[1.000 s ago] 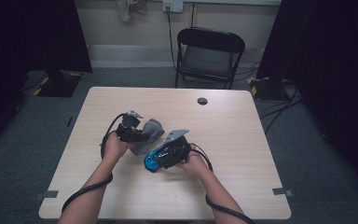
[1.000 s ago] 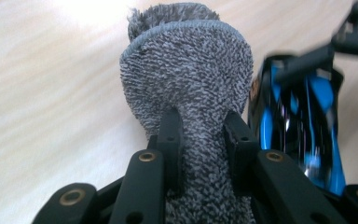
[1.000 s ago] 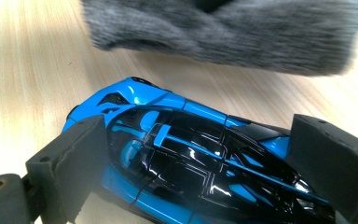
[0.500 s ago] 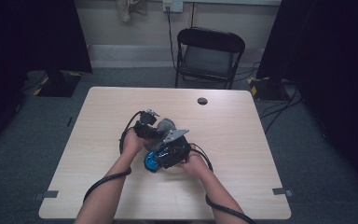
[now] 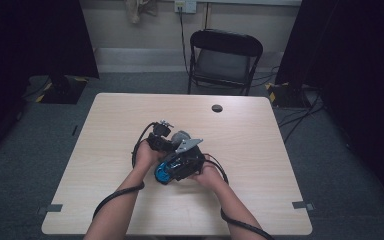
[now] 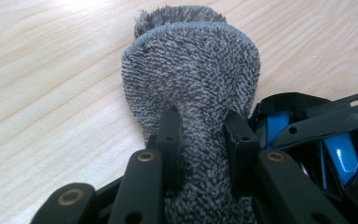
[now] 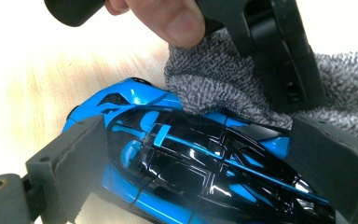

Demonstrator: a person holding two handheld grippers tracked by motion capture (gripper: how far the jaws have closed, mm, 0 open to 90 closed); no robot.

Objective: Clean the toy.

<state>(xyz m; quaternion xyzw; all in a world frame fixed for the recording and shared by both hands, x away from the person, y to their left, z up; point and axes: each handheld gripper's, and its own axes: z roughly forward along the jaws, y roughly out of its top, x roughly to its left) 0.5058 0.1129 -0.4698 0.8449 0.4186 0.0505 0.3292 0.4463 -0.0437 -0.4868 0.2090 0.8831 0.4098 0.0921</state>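
The left gripper [image 6: 199, 140] was clamped on a grey cloth [image 6: 193, 79], its jaws pinching the bunched terry between them, with the free end fanned out over the table [image 6: 42, 93]. The right gripper [image 7: 205, 158] held a blue-and-black toy car [image 7: 191, 163], a pad pressed against each side. The cloth touched the car's top near one end. In the high view both grippers met near the table's middle [image 5: 280, 165]. No container appeared.

No readable text, label, brand, number or sign is found on any surface; the markings on the toy car [image 7: 200, 172] are plain stripes.
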